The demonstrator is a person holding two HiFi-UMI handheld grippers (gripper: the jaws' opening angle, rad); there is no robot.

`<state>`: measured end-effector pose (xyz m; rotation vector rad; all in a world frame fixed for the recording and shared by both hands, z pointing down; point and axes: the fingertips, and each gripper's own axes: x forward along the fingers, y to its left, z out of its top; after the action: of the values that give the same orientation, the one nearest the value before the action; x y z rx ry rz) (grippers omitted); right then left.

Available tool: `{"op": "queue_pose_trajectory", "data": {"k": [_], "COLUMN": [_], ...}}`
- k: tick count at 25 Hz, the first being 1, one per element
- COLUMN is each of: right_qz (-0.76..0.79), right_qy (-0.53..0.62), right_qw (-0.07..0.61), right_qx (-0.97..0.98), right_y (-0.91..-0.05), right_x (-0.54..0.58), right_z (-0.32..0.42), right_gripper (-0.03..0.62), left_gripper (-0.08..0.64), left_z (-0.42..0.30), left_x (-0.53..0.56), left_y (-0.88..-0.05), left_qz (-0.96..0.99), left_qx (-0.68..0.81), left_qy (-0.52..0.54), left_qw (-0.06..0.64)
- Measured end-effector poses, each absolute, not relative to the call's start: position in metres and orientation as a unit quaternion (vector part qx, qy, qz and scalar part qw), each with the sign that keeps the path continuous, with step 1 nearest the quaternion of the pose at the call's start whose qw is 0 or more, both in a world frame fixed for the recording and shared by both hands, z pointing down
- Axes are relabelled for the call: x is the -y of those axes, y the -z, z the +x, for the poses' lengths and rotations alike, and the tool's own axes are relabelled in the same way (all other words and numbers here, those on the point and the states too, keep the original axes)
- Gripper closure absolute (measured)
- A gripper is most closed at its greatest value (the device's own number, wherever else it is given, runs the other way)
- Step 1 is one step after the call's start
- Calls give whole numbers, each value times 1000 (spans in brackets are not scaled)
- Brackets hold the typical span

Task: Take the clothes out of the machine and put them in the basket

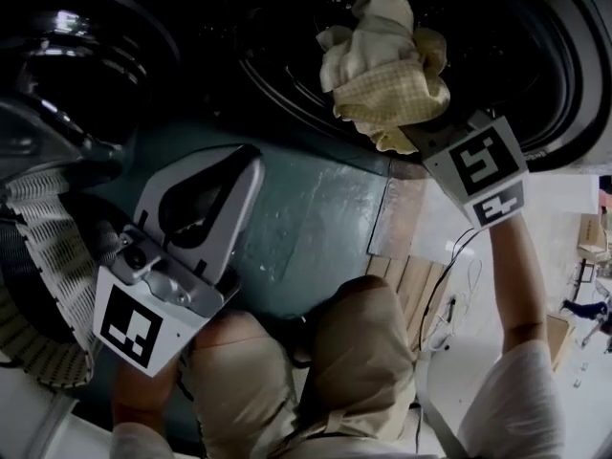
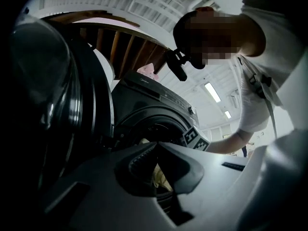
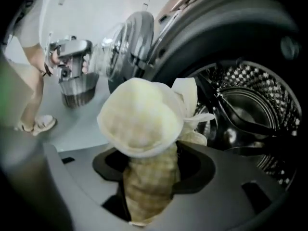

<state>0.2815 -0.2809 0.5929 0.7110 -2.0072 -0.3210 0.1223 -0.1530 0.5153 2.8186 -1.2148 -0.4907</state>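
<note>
A pale yellow checked cloth (image 1: 384,70) hangs bunched in front of the washing machine's dark drum opening (image 1: 287,55). My right gripper (image 1: 413,134) is shut on it from the lower right. In the right gripper view the cloth (image 3: 144,121) fills the gap between the jaws and balloons above them, with the steel drum (image 3: 245,109) behind. My left gripper (image 1: 249,156) is lower left of the opening, shut with nothing in it and well apart from the cloth. In the left gripper view its tips (image 2: 156,145) meet, pointing at the machine (image 2: 154,109).
A white slatted laundry basket (image 1: 38,256) stands at the left edge, below the open glass door (image 1: 86,46). The person's knees (image 1: 354,352) are at the bottom centre on a dark green floor (image 1: 306,218). A wooden board (image 1: 416,285) and cables lie to the right.
</note>
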Motion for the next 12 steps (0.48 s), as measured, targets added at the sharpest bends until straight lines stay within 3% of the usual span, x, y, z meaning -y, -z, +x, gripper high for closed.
{"op": "queue_pose_trajectory", "data": {"k": [12], "right_qz": [186], "right_qy": [105], "right_qw": [506], "right_qx": [835], "right_y": [-492], "right_x": [182], "right_z": [200], "right_gripper": [333], "left_gripper": [547], "left_z": [15], "left_x": [104], "left_y": [-407], "left_qz": [806], "left_qx": [550], "left_qy": [185], "left_qw": [116]}}
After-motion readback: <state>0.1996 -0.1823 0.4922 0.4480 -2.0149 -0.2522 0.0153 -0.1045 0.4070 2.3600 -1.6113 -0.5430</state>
